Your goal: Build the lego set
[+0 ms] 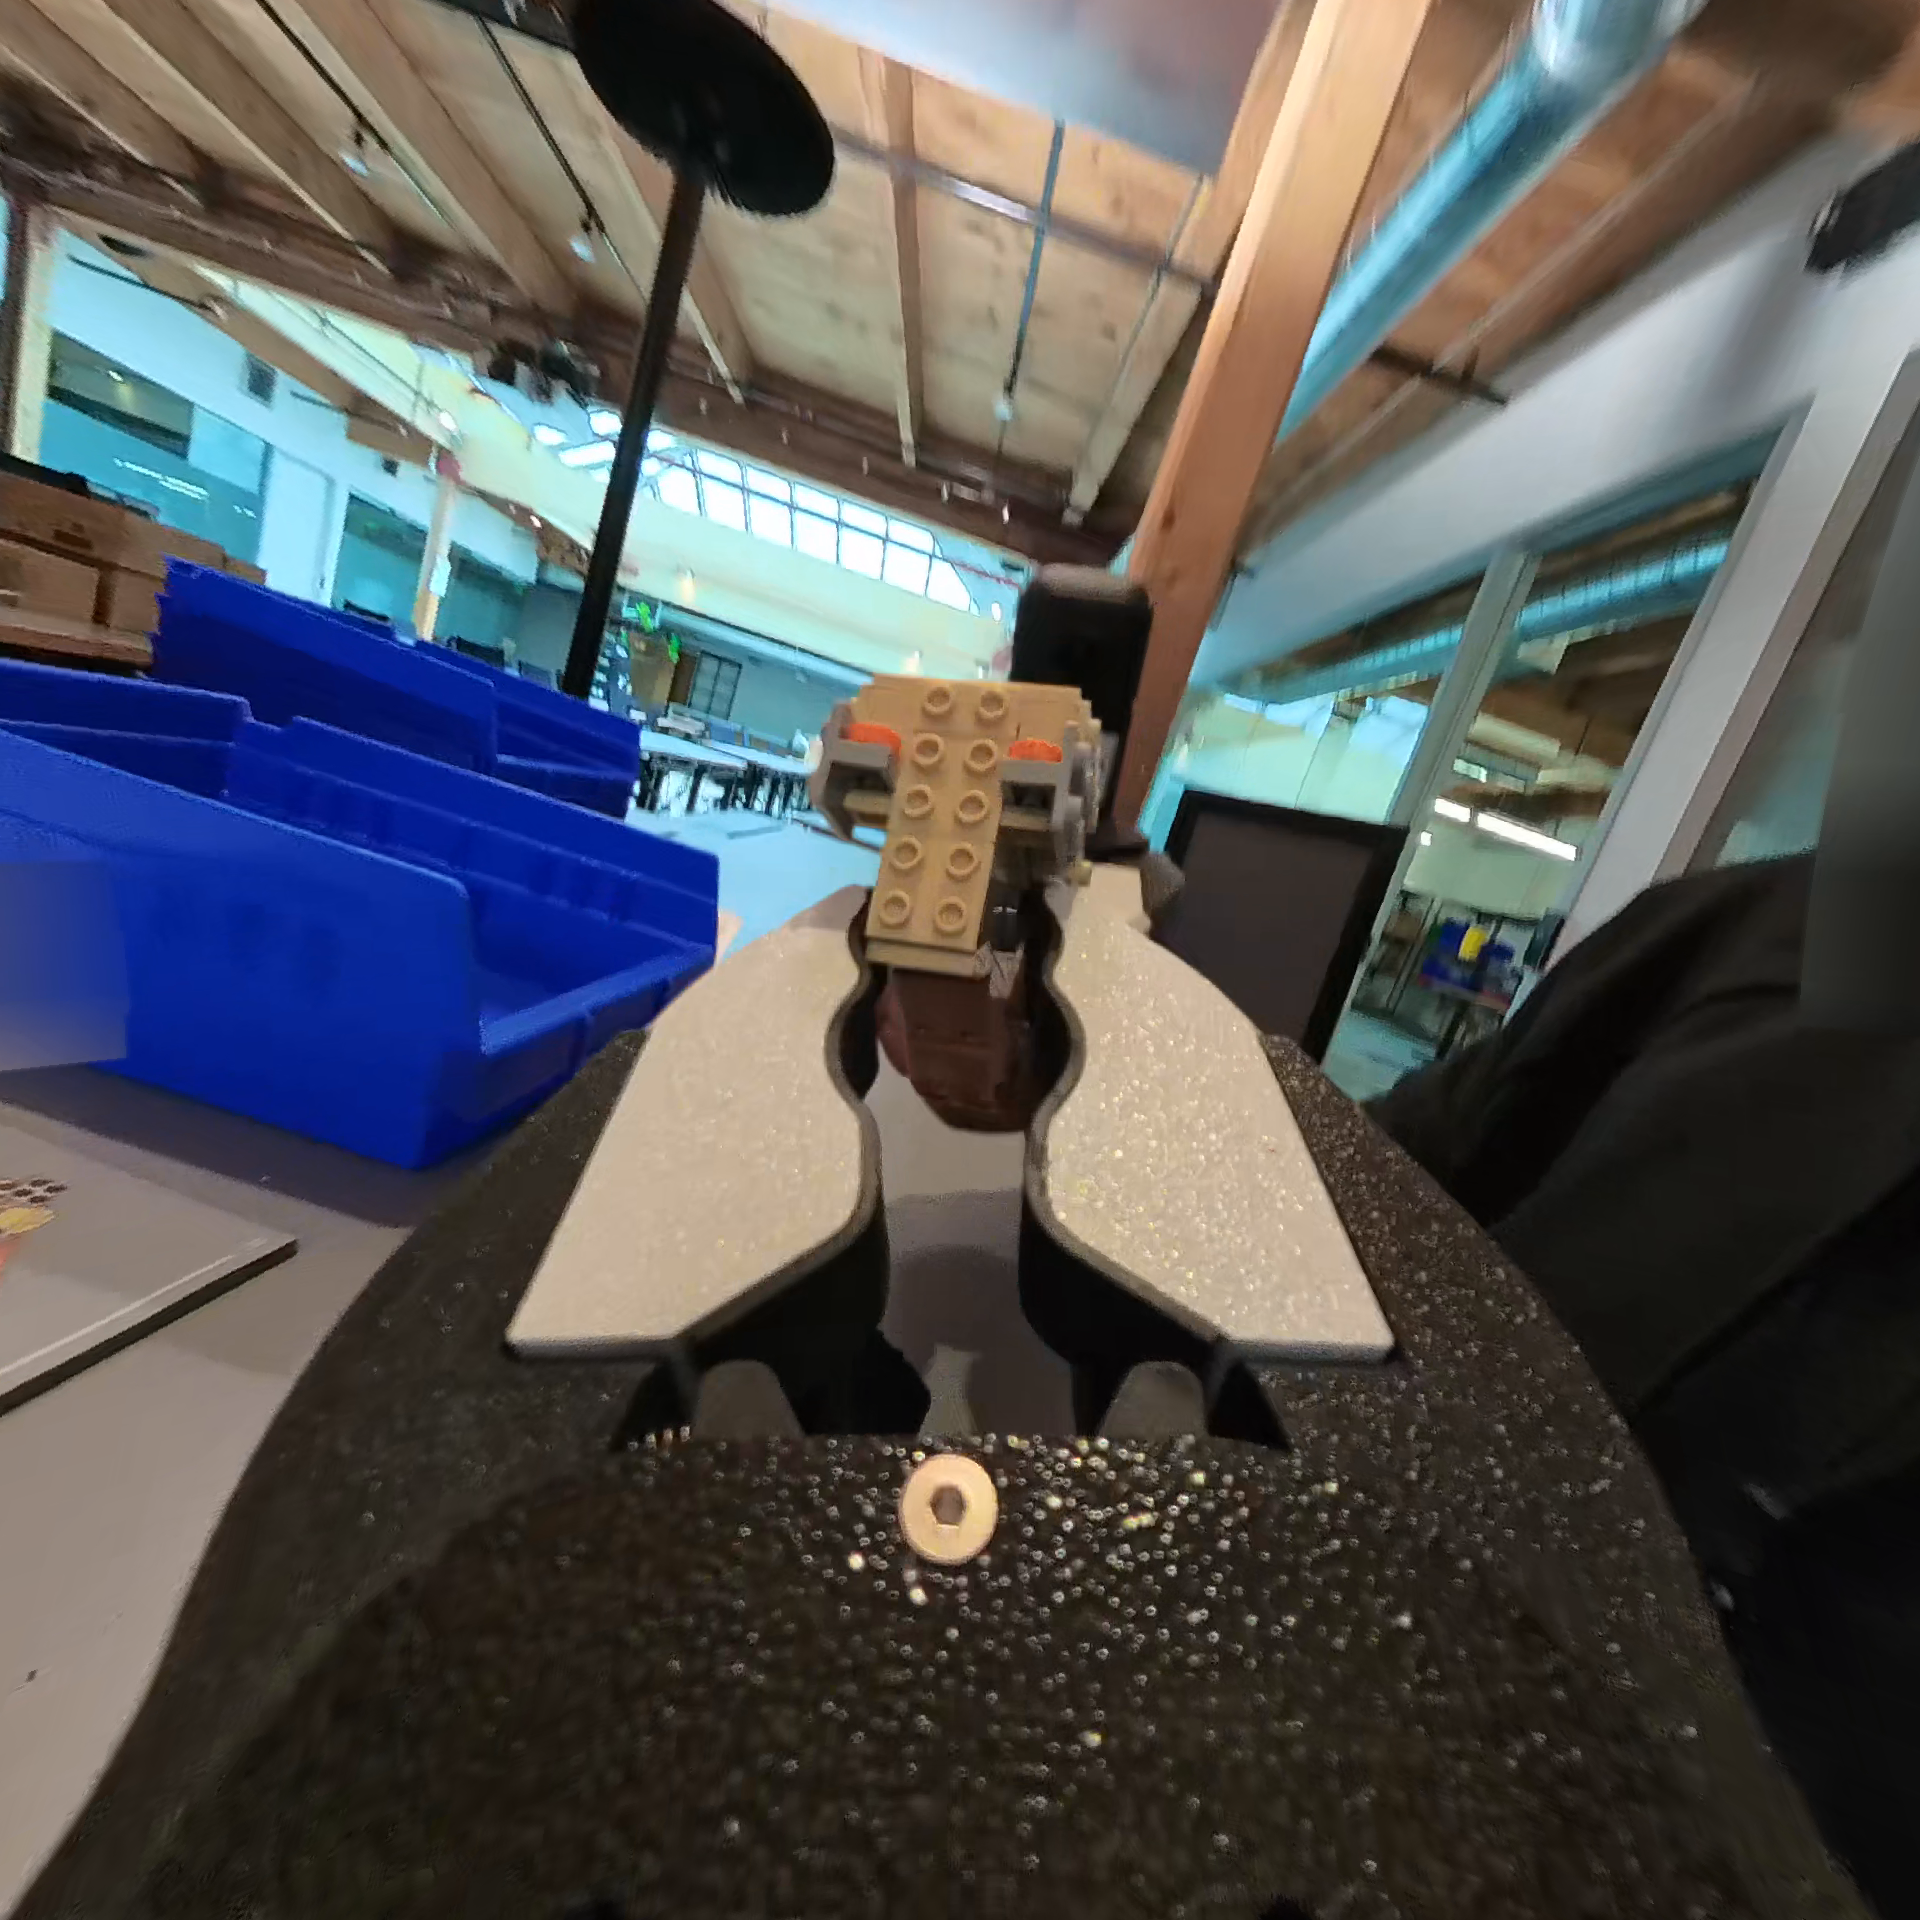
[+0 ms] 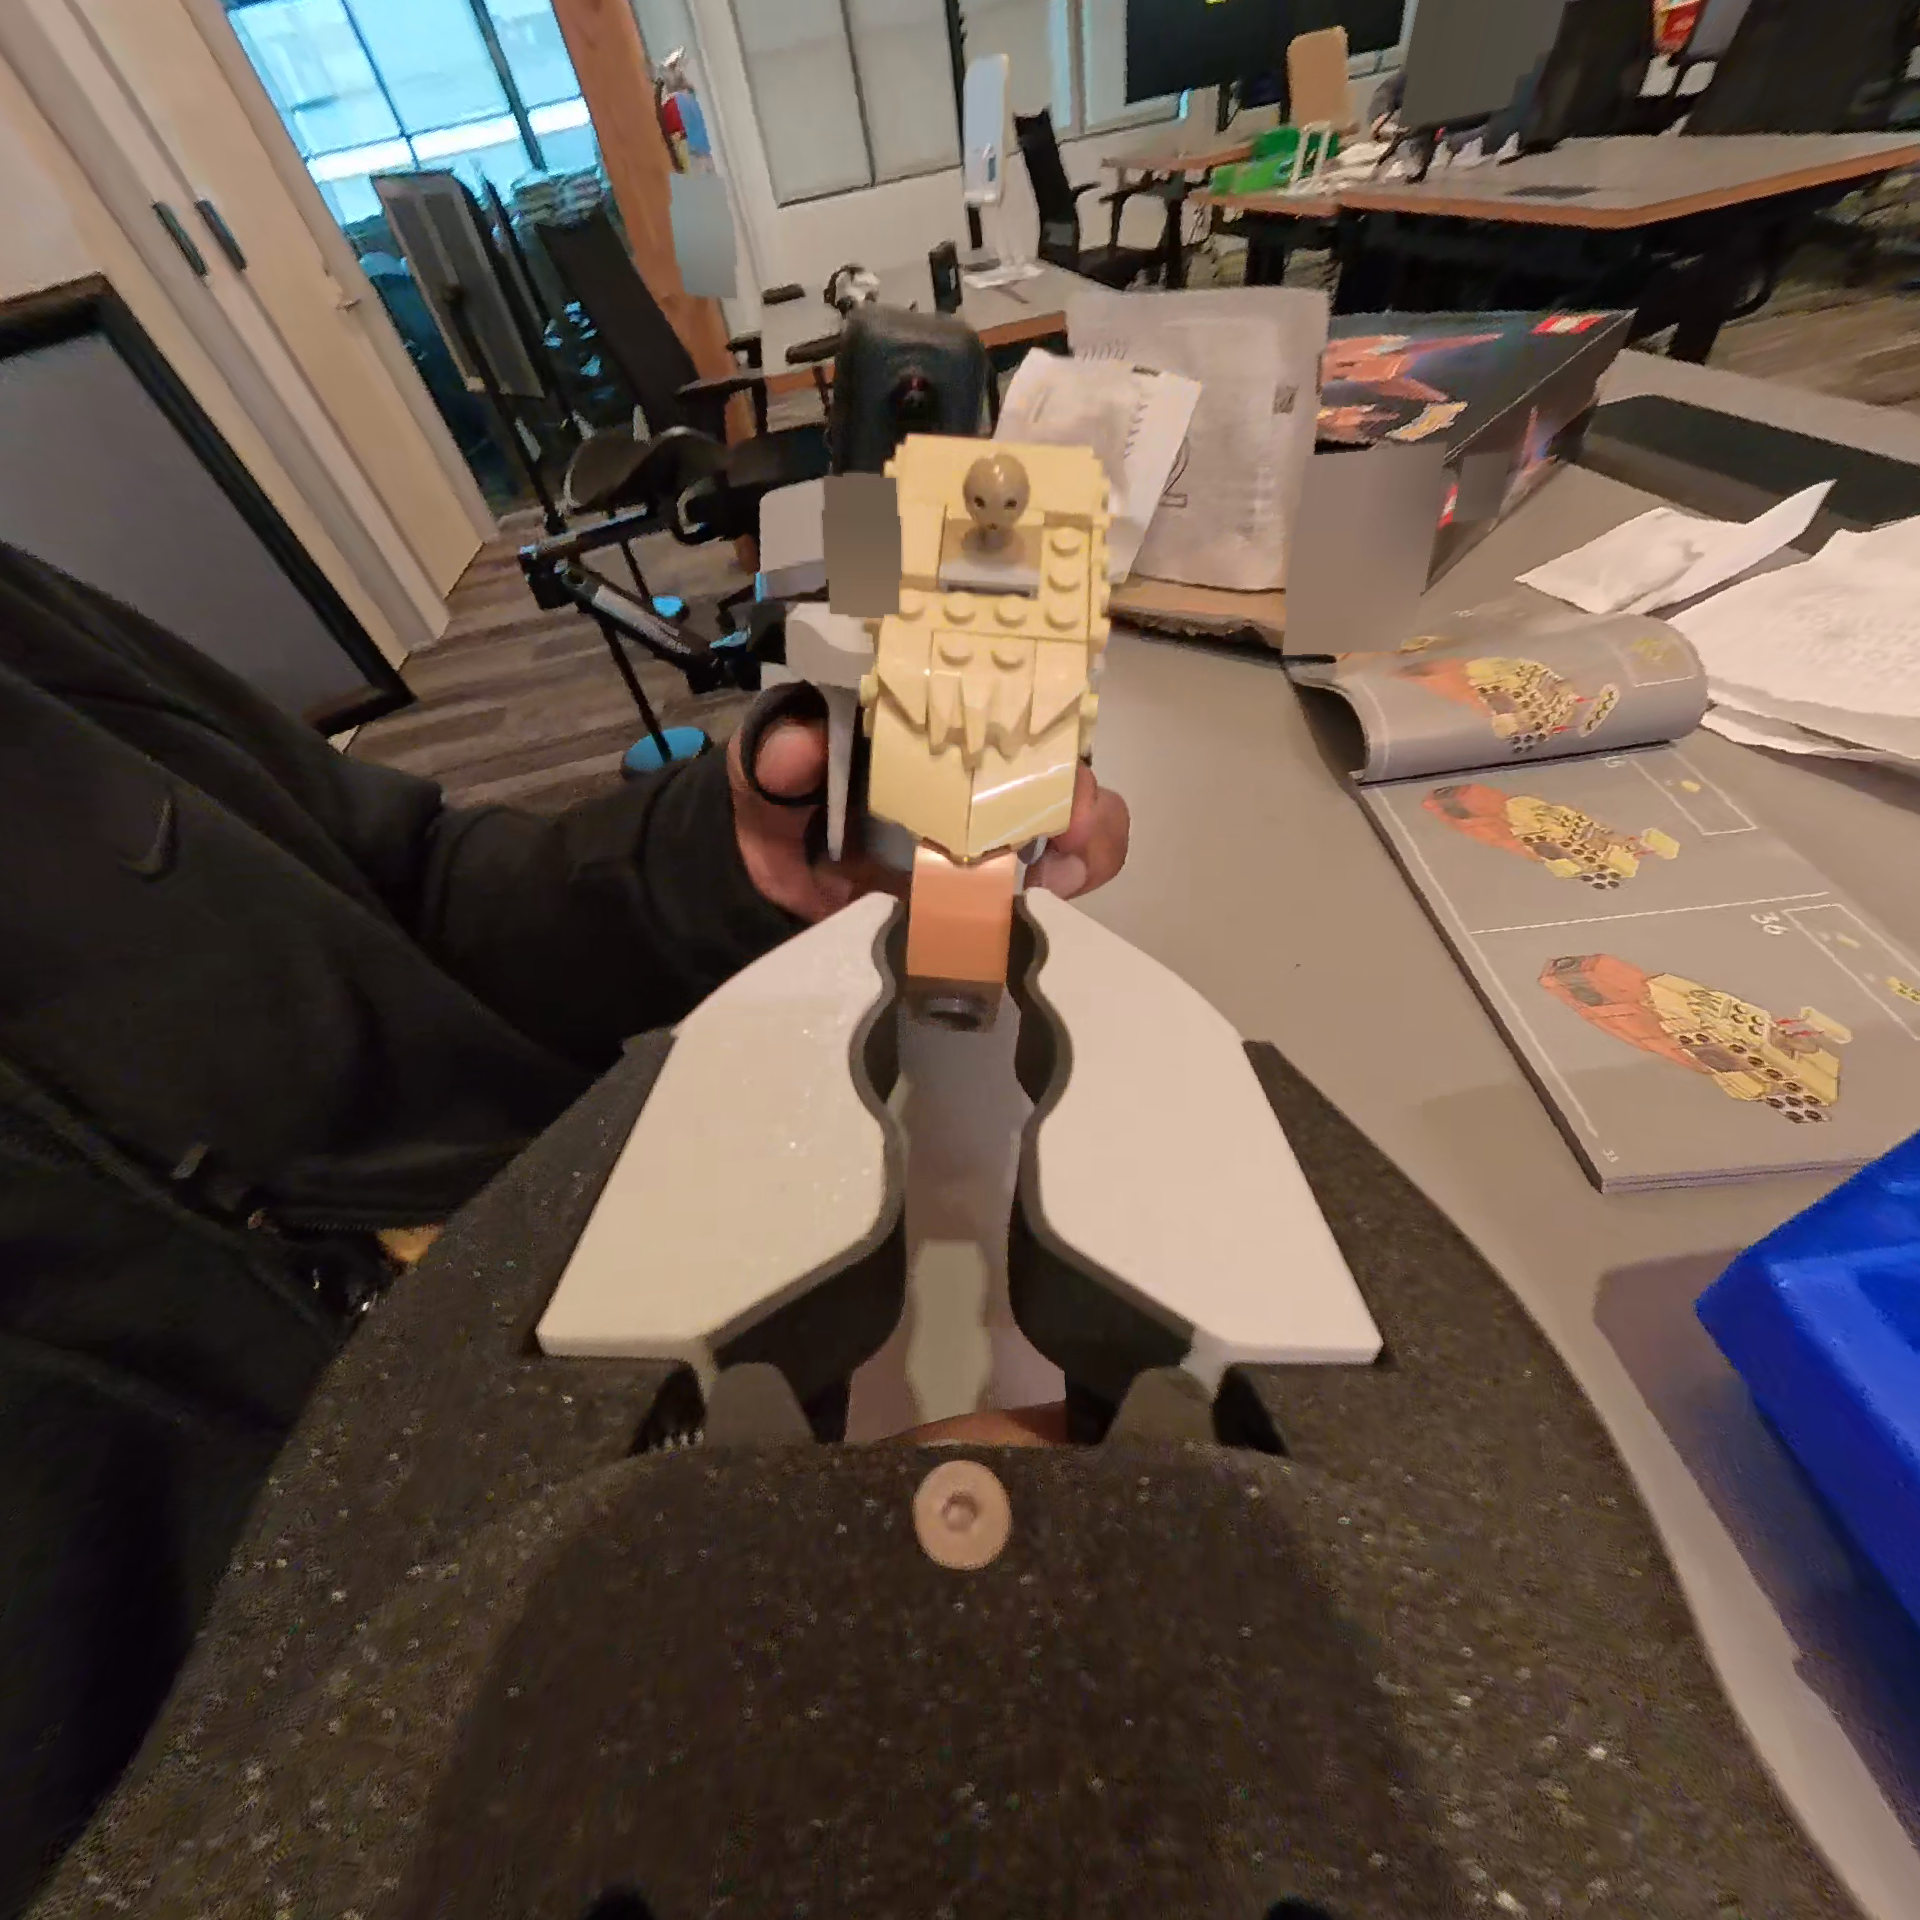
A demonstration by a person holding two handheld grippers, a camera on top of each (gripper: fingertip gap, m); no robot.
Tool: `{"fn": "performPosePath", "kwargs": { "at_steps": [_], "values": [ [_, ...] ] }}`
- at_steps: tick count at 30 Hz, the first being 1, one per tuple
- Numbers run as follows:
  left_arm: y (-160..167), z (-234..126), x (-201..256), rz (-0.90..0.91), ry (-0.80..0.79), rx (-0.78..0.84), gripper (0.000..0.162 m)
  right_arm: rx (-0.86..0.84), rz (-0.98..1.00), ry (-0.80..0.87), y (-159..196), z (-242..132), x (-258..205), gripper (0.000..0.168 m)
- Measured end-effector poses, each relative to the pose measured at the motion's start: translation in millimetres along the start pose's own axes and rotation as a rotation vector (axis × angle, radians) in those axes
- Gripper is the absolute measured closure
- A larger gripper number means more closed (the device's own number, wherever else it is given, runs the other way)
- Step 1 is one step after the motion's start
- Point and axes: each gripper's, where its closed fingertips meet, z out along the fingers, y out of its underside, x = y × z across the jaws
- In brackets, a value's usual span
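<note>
A partly built lego model (image 1: 935,821) is held in the air between both grippers. In the left wrist view it shows a tan studded plate, grey side parts with orange bits, and a dark brown end (image 1: 956,1049). My left gripper (image 1: 951,935) is shut on that brown end. In the right wrist view the model (image 2: 987,665) is tan with a small grey-brown knob on top. My right gripper (image 2: 958,935) is shut on its light orange-brown end piece (image 2: 956,925). The left gripper (image 2: 842,748) and the hand (image 2: 779,800) holding it show behind the model.
Blue plastic bins (image 1: 343,935) stand to the left and one (image 2: 1829,1351) sits at the near right. An open instruction booklet (image 2: 1621,935), the set's box (image 2: 1455,384) and white paper bags (image 2: 1195,436) lie on the grey table (image 2: 1247,831). A black sleeve (image 2: 312,935) is at left. One gripper's finger ends stand about 4 cm off the other's.
</note>
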Motion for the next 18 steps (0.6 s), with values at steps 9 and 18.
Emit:
{"fn": "performPosePath", "kwargs": {
  "at_steps": [9, 18],
  "values": [
    [11.3, -0.6, 5.1, -0.013, 0.069, -0.061, 0.139, -0.081, -0.056, -0.047, 6.9, 3.1, -2.4, 0.151],
    [-2.2, -9.0, 5.8, -0.034, 0.09, 0.061, 0.14, -0.035, -0.196, 0.096, 0.6, -16.8, 9.4, 0.14]
  ]
}}
